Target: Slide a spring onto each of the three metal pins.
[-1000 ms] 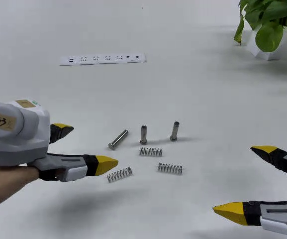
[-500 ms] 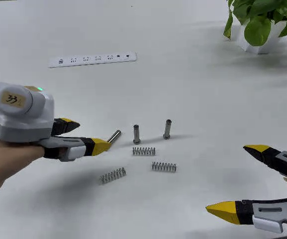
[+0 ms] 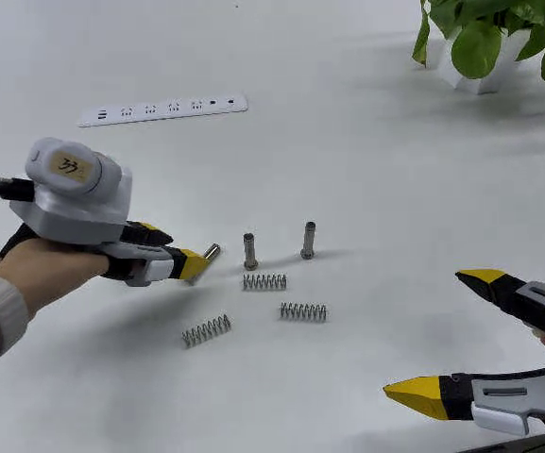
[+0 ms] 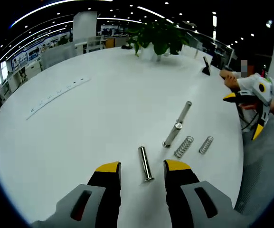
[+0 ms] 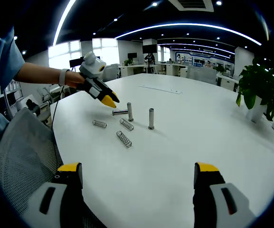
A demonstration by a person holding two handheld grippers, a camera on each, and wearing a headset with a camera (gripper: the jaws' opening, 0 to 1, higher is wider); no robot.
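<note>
**Left gripper straddling the lying pin, all three springs loose on the worktop**

- Power strip (image 3: 163, 109) lies far back left on the white worktop (image 3: 366, 151), well apart from the parts.
- Left gripper (image 3: 185, 253), held in a hand (image 3: 45, 274), is low over the worktop and angled down. In the left gripper view its jaws are partly open, one on each side of the lying pin (image 4: 145, 161). A gap shows on both sides, so it has no grip on the pin. In the head view the yellow lower tip overlaps the pin's near end, so I can't tell whether it touches there.
- Left spring (image 3: 206, 329) lies on its side in front of the lying pin, clear of it.
- Middle pin (image 3: 250, 251) stands upright. Middle spring (image 3: 264, 281) lies flat just in front of its base, and I can't tell if they touch.
- Right pin (image 3: 308, 240) stands upright just beside the middle pin. Right spring (image 3: 303, 310) lies flat in front of it, apart from it.
- Right gripper (image 3: 442, 335) is at the near right edge, well apart from the parts. Its jaws are spread wide with nothing between them, which the right gripper view confirms.
- Potted plant (image 3: 480, 38) sits at the far right corner.
</note>
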